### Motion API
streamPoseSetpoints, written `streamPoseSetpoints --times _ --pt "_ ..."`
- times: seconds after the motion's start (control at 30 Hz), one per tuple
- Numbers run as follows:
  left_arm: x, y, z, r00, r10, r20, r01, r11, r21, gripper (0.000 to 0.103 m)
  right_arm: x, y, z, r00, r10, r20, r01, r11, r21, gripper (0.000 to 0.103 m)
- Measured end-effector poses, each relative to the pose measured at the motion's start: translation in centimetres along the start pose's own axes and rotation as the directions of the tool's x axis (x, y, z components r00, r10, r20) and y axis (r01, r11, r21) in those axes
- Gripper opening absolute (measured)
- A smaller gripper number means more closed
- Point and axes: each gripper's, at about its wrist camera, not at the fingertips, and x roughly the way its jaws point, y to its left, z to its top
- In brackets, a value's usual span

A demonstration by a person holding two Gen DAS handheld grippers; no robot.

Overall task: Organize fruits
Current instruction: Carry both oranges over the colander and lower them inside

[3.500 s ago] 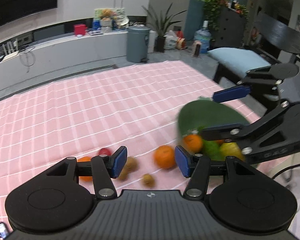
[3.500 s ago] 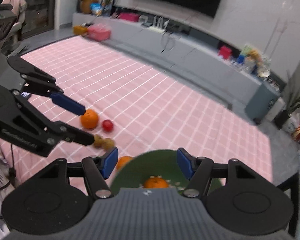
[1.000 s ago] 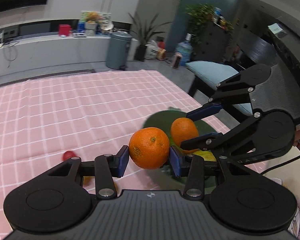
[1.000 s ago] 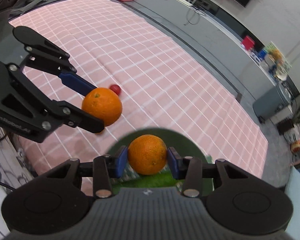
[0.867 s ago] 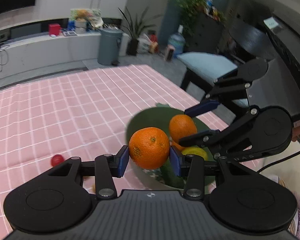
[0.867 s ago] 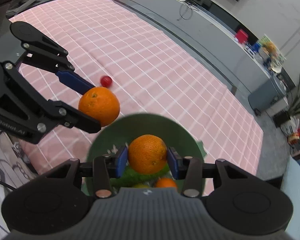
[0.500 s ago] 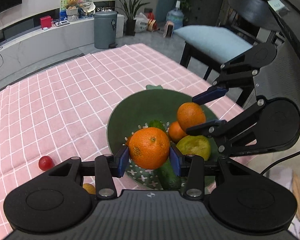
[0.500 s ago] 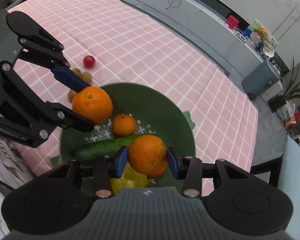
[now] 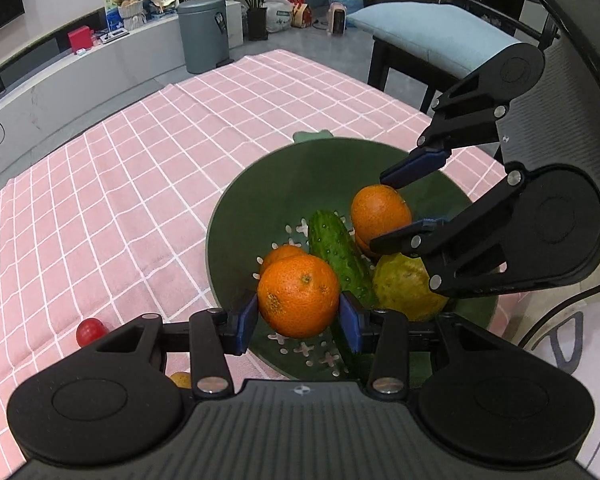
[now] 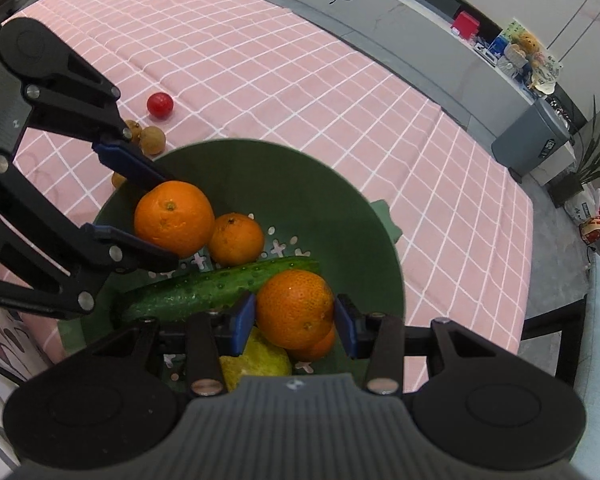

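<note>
A green colander bowl (image 9: 260, 184) (image 10: 352, 220) sits on the pink checked cloth. Inside lie a cucumber (image 9: 336, 248) (image 10: 204, 292), a yellow-green fruit (image 9: 404, 284) (image 10: 256, 360) and a small orange (image 10: 236, 238) (image 9: 278, 254). My left gripper (image 9: 299, 316) (image 10: 140, 216) is shut on a large orange (image 9: 299, 296) (image 10: 174, 218), held over the bowl's near side. My right gripper (image 10: 295, 322) (image 9: 412, 196) is shut on another orange (image 10: 294, 308) (image 9: 380, 212) above the bowl's contents, with one more orange (image 10: 320, 346) half hidden beneath it.
A red cherry tomato (image 9: 89, 330) (image 10: 160, 105) and small brown fruits (image 10: 153, 140) (image 9: 180, 379) lie on the cloth left of the bowl. A chair with a blue cushion (image 9: 432, 36) stands past the table's far right edge. A grey bin (image 9: 202, 34) stands on the floor.
Both grippers moved in over the green bowl and sank lower, each still gripping its orange. The bowl's contents have come into full view.
</note>
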Motion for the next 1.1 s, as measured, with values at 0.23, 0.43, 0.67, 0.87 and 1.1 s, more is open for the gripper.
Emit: streamPoseSetpoints --times 0.23,0.43,0.67,0.87,1.1 --pt "0.9 -0.5 0.1 1.000 0.011 -0.016 -0.011 0.999 0.045 0.050 0.7 0.0 0.1 1.000 0.017 -0.005 -0.017 1.000 -0.009 0.041" --pt "1.3 -0.6 0.0 1.000 -0.001 -0.021 0.002 0.999 0.052 0.050 1.0 0.6 0.3 1.000 0.023 -0.002 -0.023 0.999 -0.040 0.041" --pt "1.1 -0.7 -0.3 1.000 0.011 -0.010 -0.010 0.998 0.062 0.055 1.2 0.6 0.5 1.000 0.022 -0.004 -0.022 0.999 -0.038 0.042" --pt "0.5 -0.5 -0.3 1.000 -0.005 0.008 0.005 0.999 0.039 0.065 0.5 0.3 0.4 1.000 0.004 0.004 -0.004 1.000 -0.015 0.052" --pt "-1.9 -0.2 -0.2 0.998 0.019 0.067 -0.021 1.000 0.016 0.068 -1.1 0.4 0.4 0.998 -0.047 0.030 0.047 0.999 0.024 0.061"
